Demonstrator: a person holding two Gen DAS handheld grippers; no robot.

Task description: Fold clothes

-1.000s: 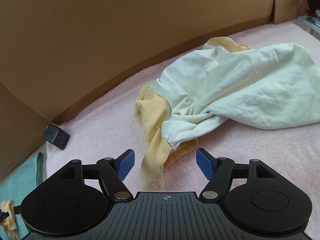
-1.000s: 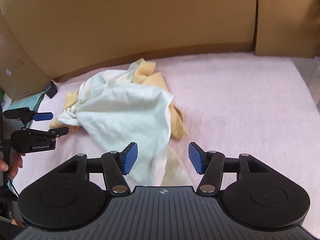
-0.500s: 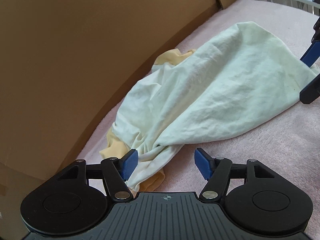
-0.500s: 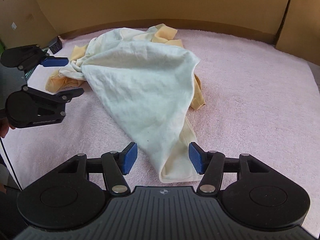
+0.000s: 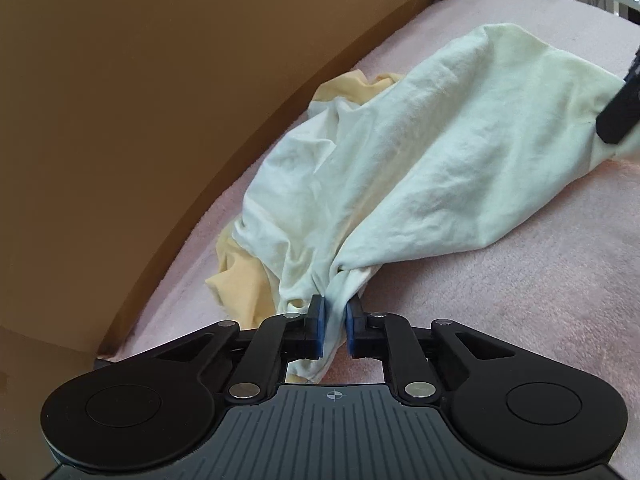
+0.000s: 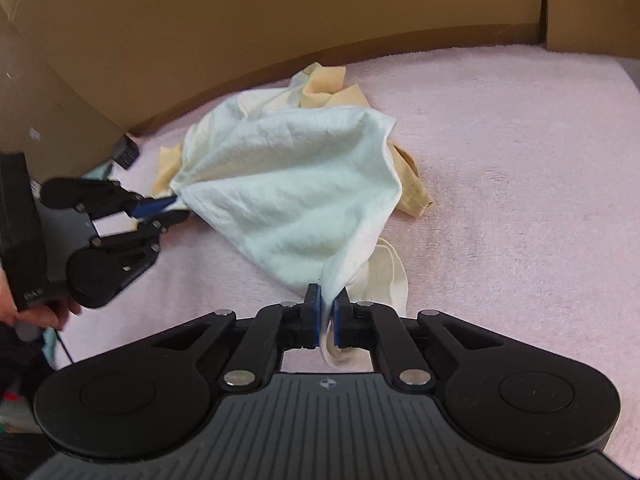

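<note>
A bunched corner of the cream-and-yellow garment (image 5: 420,168) is pinched by the closing left gripper (image 5: 333,320); another corner is clamped between the right gripper (image 6: 327,312) pads. The garment is spread crumpled across the pink towel (image 6: 520,200), beside the cardboard wall (image 6: 280,12).

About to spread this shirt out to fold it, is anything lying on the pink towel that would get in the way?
Nothing visible does. Both tools are shut on the shirt, and the pink towel to its right lies bare. Only a small black box sits at the cardboard wall.
</note>
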